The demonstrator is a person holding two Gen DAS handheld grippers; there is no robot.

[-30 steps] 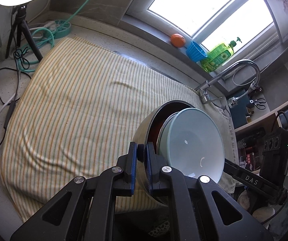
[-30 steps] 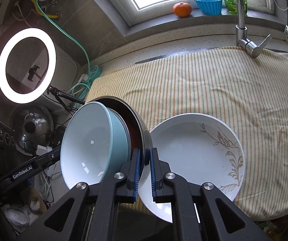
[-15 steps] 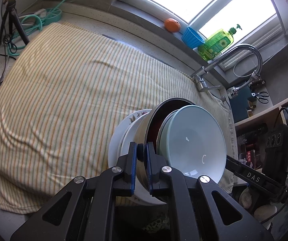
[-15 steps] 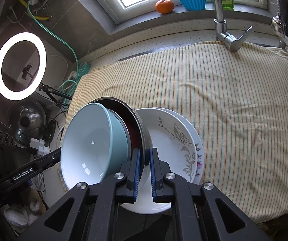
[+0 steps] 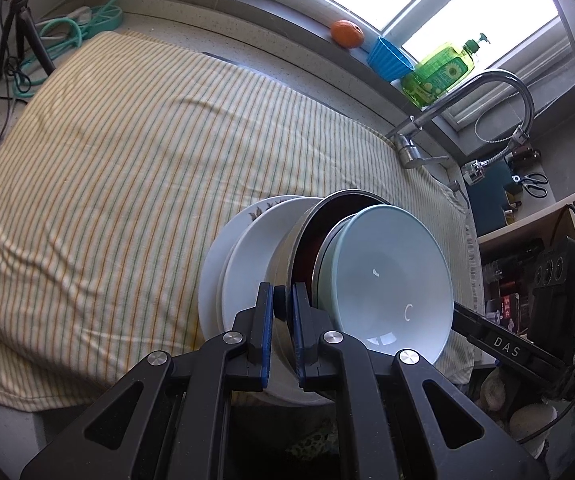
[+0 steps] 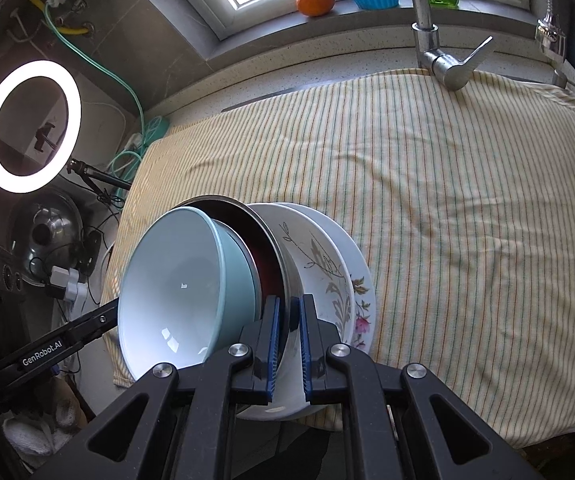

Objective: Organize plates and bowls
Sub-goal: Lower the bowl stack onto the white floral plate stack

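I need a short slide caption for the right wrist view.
Right gripper clamps the steel bowl rim, teal bowl nested inside, above stacked floral plates.

striped cloth (image 6: 447, 200) (rumpled) covers speckled counter (image 6: 327, 76); plates (image 6: 339, 280) on it.

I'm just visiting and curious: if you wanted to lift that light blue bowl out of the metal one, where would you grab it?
By its rim, coming from above. The blue bowl sits nested inside the metal bowl, which both grippers already pinch at opposite sides, so its outer wall is mostly hidden. Only its thin upper edge stands free, and one finger could probably slip inside there.
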